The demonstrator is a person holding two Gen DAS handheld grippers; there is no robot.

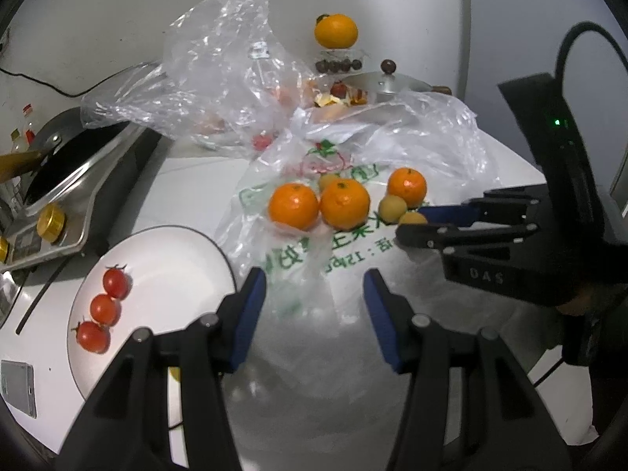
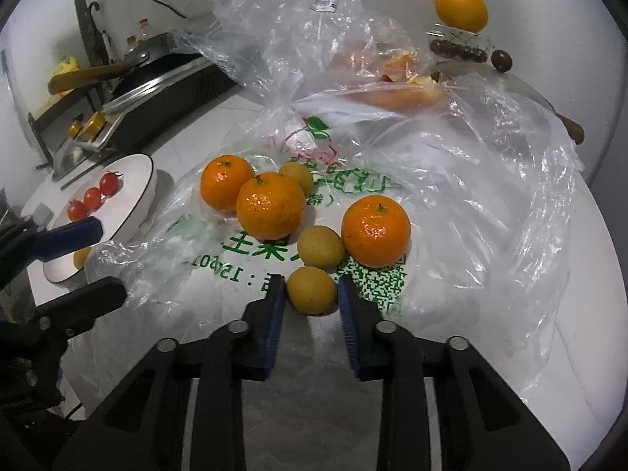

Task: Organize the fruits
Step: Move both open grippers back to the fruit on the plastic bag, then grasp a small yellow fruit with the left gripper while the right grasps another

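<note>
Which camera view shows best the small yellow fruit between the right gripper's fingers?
The right wrist view: the small yellow fruit sits whole and near between the right gripper pads. The left wrist view shows only part of it, far away, behind the fingers.

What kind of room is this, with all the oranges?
Most likely a home kitchen. A black frying pan with a wooden handle sits on a steel stove, a silver pot lid lies behind the clear plastic bags, and a white plate holds small red tomatoes.
</note>
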